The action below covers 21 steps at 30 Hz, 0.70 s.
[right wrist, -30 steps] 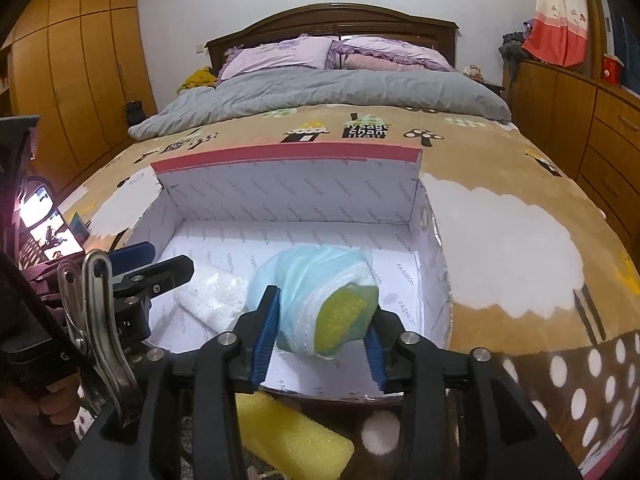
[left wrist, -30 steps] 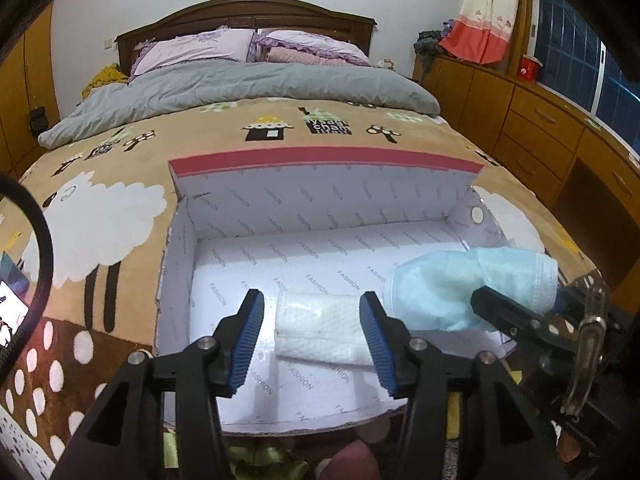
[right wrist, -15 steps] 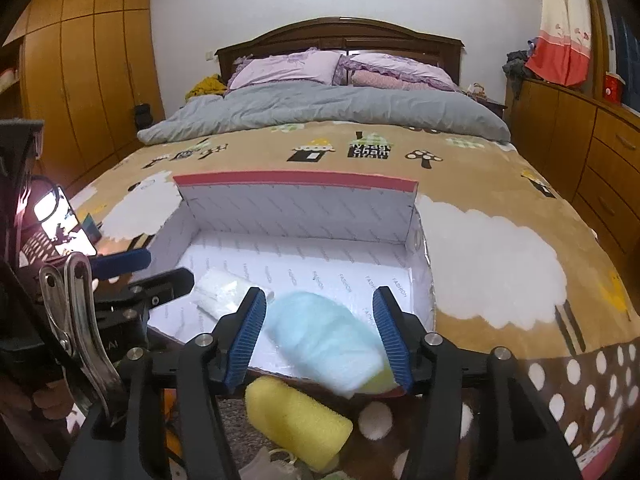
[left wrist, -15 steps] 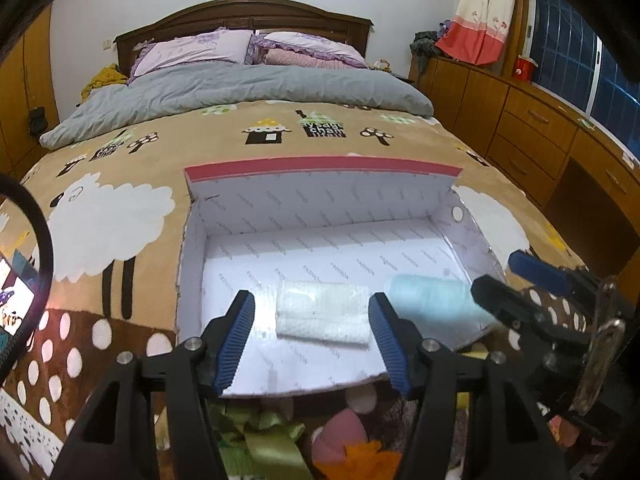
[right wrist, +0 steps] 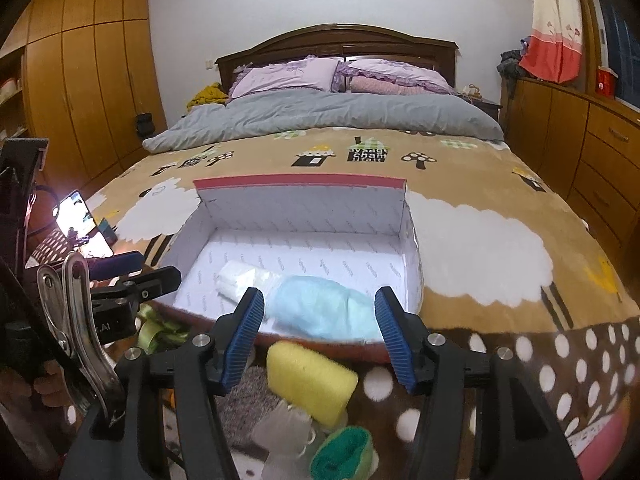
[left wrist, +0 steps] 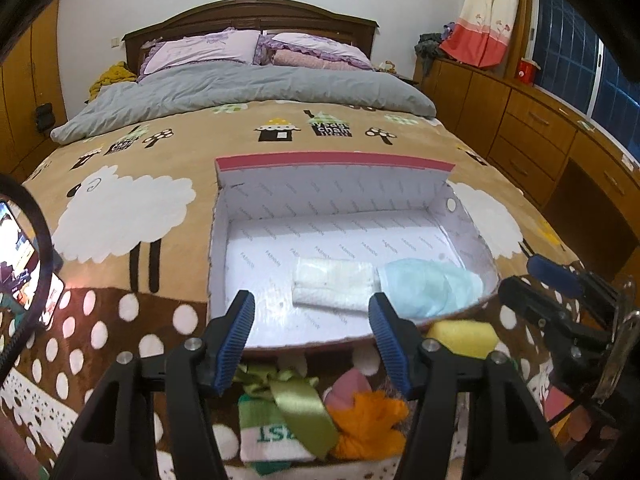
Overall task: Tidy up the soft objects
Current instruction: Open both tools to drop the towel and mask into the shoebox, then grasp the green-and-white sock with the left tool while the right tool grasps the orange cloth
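Beyond hand-held gripper [right wrist: 318,334]: blue cloth [right wrist: 324,312], unheld.

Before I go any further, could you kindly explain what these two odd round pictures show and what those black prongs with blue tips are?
There is no robot here: a person holds a hand-held gripper in each hand, and a wide-angle camera on each looks forward along its two fingers.

The left view shows the left gripper, the right view the right gripper. Both have just been opening and now hold nothing.

Ahead, on a bed blanket with sheep on it, sits an open white box. Inside lie a folded white cloth and, beside it, a pale blue bundle.

In front of the box, waiting on the blanket, are a yellow sponge, a green ribbon and an orange woolly piece.
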{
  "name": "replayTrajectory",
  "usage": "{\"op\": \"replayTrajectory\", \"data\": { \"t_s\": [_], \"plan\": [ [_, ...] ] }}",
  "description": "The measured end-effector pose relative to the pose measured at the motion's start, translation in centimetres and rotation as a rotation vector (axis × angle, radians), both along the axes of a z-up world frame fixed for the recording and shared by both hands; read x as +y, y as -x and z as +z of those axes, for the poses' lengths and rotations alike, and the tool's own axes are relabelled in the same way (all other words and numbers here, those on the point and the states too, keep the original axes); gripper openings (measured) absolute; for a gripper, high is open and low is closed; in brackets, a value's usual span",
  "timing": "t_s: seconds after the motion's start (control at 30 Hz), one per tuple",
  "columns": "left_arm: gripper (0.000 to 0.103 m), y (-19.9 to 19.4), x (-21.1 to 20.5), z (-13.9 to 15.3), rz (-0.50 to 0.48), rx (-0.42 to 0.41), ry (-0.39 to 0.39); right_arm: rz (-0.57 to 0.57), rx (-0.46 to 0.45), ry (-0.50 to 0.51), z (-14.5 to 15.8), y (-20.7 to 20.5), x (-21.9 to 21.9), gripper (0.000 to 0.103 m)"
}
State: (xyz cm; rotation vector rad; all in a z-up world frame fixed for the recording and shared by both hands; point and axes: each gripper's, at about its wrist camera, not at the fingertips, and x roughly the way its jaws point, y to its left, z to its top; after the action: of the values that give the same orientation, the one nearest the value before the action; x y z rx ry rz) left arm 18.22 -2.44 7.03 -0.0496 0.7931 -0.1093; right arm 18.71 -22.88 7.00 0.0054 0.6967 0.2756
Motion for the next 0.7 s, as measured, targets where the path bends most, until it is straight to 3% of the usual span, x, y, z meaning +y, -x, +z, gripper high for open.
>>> {"op": "replayTrajectory", "data": {
  "t_s": [0.7],
  "plan": [
    [0.062, 5.0, 3.5, -2.9, 0.055, 0.076, 0.010, 0.071, 0.044, -0.010, -1.7, 5.5, 2.0, 0.059]
  ]
}}
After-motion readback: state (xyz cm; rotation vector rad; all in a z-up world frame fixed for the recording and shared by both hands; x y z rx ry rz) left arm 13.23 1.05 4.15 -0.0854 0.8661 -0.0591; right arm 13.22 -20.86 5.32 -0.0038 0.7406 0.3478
